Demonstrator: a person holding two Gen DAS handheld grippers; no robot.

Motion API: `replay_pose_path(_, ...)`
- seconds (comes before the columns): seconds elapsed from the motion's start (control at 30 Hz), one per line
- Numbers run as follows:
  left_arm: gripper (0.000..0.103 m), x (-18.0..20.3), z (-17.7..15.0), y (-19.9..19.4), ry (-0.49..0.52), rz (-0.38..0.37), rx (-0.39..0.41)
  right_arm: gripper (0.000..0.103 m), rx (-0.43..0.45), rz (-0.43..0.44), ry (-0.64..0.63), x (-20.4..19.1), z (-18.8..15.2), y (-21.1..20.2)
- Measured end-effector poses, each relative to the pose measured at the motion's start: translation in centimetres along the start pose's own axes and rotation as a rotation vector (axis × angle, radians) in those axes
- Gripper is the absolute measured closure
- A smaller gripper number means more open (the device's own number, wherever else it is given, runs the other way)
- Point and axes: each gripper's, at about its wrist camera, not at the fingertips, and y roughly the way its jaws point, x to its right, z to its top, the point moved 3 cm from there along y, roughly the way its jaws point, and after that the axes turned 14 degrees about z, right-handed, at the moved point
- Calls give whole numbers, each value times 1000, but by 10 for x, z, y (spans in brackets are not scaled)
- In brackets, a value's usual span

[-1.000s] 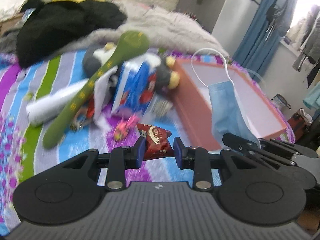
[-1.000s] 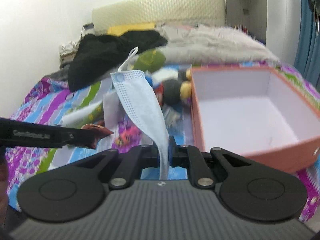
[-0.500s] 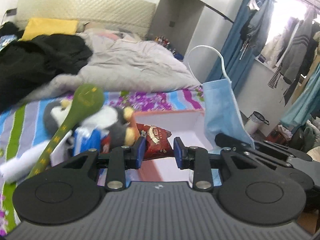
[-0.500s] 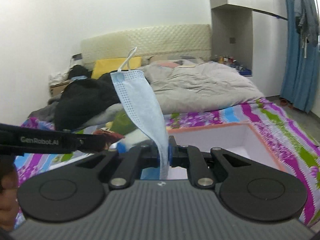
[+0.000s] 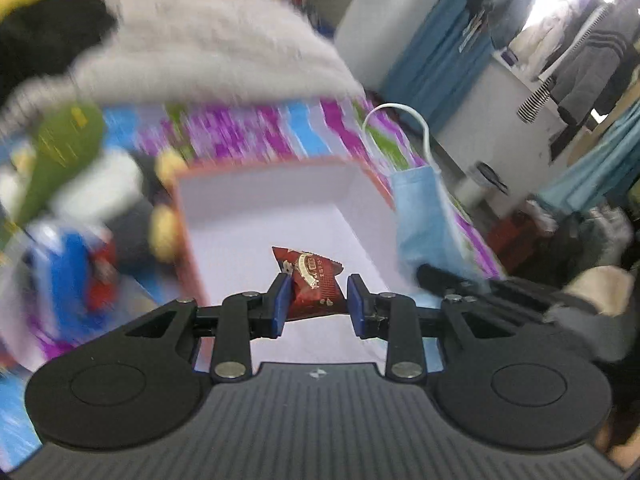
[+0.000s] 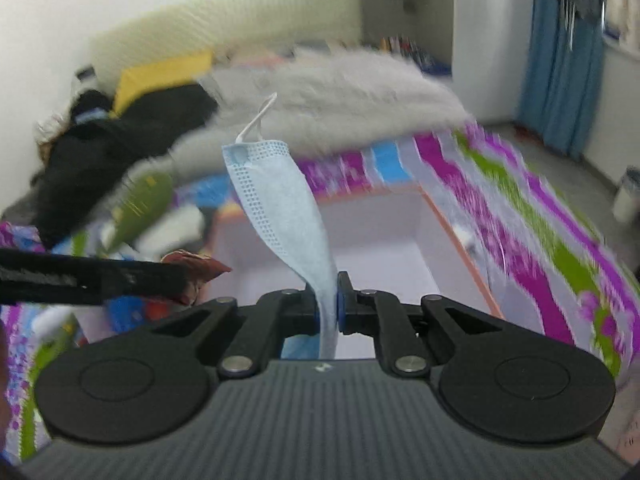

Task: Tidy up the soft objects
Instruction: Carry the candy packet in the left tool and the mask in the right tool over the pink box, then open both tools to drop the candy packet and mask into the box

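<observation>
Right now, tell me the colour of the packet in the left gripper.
Dark red packet with gold print, clearest in the left wrist view.

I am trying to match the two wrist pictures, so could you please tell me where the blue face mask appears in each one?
Left wrist: the face mask hangs right of centre, over the box's right wall.
Right wrist: the face mask stands at centre, pinched between that gripper's jaws.
Shared landmark: the orange box with its white inside.

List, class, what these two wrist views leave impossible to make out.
- Toy pile, left wrist view: motion blur smears the shapes.
- Red packet print: too small.
- Face mask lower end, right wrist view: hidden behind gripper body.
- Box near wall: hidden likewise.
</observation>
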Motion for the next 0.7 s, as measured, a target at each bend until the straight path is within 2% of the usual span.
replay_pose_path(0.2,67,18,-1,58,8,17,-127,92,-143,-76,70,49,-25,31)
replay_pose_path(0.4,67,39,-6,88,96,110,-169,91,-226,-105,134,85,-49,48)
replay_pose_path(0.57,66,40,-10,94,116,121,-197,88,-276,-127,157,100,-53,52)
replay_pose_path(0.6,65,41,-11,95,127,126,-204,85,-273,-126,160,102,-53,51)
replay_pose_path(0.63,65,41,-12,93,134,140,-195,71,-272,-120,170,104,-54,49)
replay_pose_path(0.7,64,43,-13,85,165,168,-146,55,-276,-120,196,107,-58,49)
